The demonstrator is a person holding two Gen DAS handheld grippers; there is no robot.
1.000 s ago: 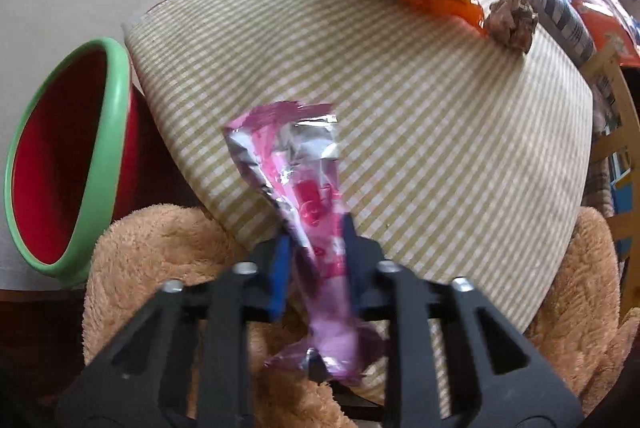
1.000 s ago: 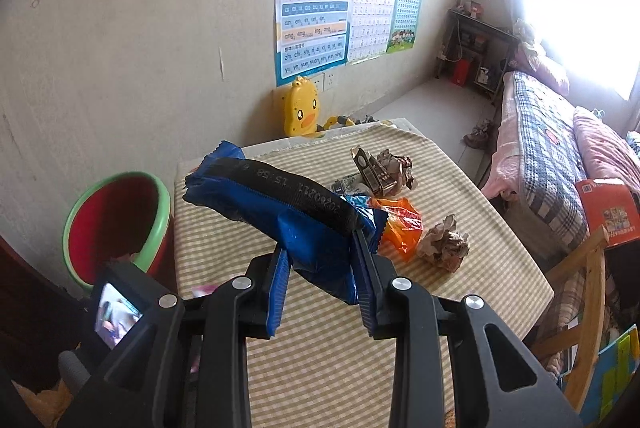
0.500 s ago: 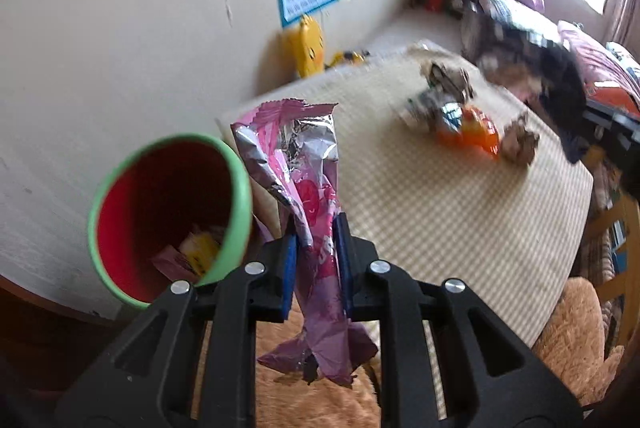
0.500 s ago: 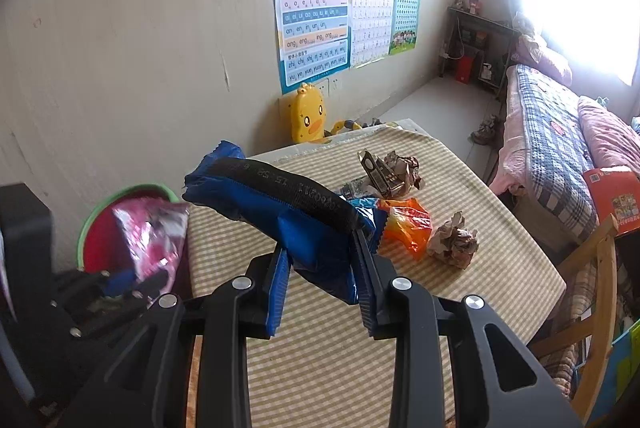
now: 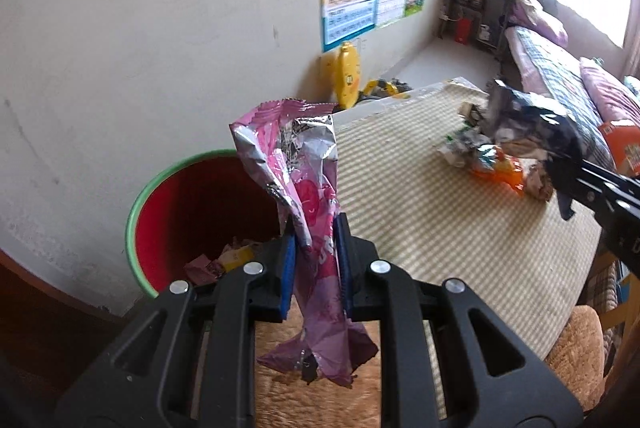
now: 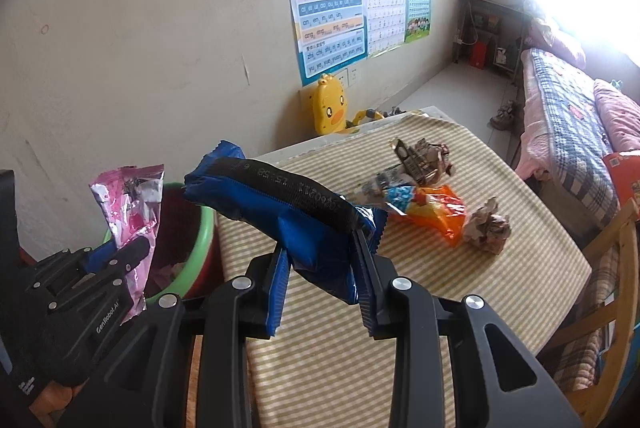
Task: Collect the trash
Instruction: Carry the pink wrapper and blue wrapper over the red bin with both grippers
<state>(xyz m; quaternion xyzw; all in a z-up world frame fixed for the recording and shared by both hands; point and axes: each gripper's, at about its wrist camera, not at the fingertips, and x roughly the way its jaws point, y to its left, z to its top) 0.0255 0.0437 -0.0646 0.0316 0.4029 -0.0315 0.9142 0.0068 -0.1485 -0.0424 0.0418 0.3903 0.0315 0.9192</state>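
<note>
Pink foil wrapper upright, frame center, beside red bin at left. Blue wrapper tilted, mid-frame. Orange wrapper and crumpled scraps right of center.

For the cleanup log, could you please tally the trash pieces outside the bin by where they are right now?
Held in a hand-held gripper: 2, the pink wrapper in the left hand-held gripper and the blue wrapper in the right hand-held gripper.
Lying on the table: 4, the brown wrapper, silver-blue wrapper, orange wrapper and crumpled paper wad.
Total: 6
</note>
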